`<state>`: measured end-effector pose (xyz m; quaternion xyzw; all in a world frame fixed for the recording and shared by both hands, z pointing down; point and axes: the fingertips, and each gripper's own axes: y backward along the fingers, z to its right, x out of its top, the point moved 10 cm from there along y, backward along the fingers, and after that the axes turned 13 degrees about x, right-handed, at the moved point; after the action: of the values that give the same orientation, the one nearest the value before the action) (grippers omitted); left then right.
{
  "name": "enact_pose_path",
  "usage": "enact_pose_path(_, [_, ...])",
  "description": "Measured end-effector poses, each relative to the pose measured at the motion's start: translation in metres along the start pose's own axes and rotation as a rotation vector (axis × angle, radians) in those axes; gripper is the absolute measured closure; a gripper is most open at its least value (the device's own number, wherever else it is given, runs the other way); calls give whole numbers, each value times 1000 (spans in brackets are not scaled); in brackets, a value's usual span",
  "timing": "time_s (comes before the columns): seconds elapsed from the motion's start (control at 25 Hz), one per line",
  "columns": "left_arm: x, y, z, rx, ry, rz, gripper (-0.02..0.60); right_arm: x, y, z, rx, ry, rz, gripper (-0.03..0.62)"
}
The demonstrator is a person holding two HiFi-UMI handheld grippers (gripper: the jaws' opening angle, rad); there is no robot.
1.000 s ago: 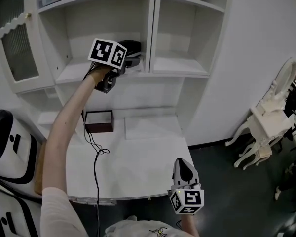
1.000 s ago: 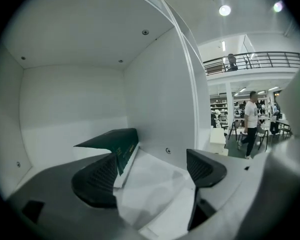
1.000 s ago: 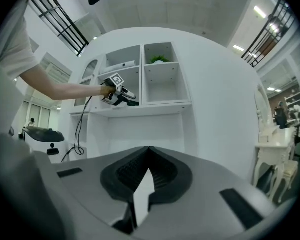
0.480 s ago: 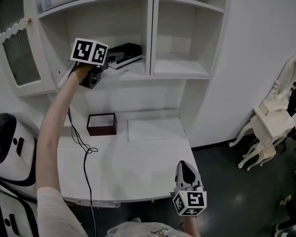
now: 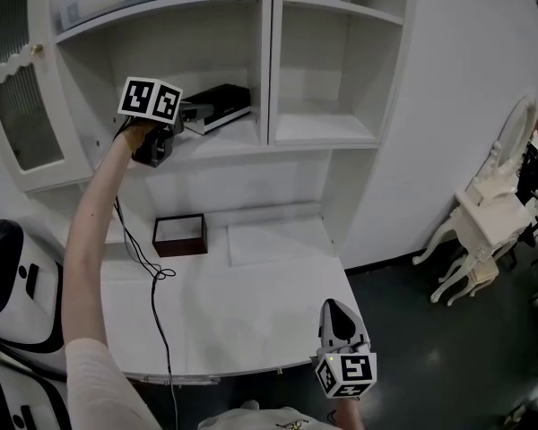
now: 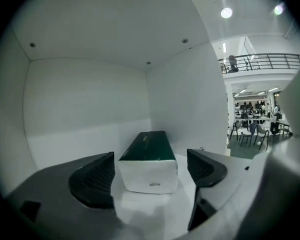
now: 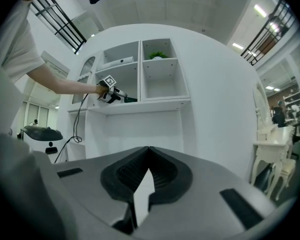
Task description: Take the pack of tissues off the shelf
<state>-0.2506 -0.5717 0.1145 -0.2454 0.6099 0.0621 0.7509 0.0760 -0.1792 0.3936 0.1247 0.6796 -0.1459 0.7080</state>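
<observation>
The pack of tissues [image 5: 217,106], dark green with a white end [image 6: 149,159], lies on the white shelf [image 5: 224,141] in the left compartment. My left gripper [image 5: 181,115] is raised to that shelf, just left of the pack. It is open, and in the left gripper view the pack's white end sits in the gap by the fingertips [image 6: 92,179] without touching them. My right gripper [image 5: 338,316] hangs low by the desk's front right corner, shut on nothing, its jaws meeting at the tips [image 7: 149,149].
An upright divider [image 5: 269,61] stands right of the pack. On the white desk [image 5: 251,294] below sit an open dark brown box [image 5: 179,235] and a black cable [image 5: 152,271]. A black-and-white machine [image 5: 4,276] stands at the left, a white chair and side table [image 5: 489,218] at the right.
My left gripper has drawn back to the left along the shelf, so the pack now shows clear of it. The right gripper has hardly moved.
</observation>
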Motion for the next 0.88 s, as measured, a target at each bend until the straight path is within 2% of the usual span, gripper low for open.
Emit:
enact_pose_path(0.12, [-2, -8, -9, -7, 26, -8, 143, 0, 0, 1, -11, -3, -10, 591])
enact_pose_path(0.44, [-13, -29, -18, -133, 134, -23, 143, 2, 0, 4, -26, 5, -33, 591])
enact_pose_path(0.88, [-13, -36, -15, -141, 126, -37, 144, 3, -8, 9, -11, 4, -45, 591])
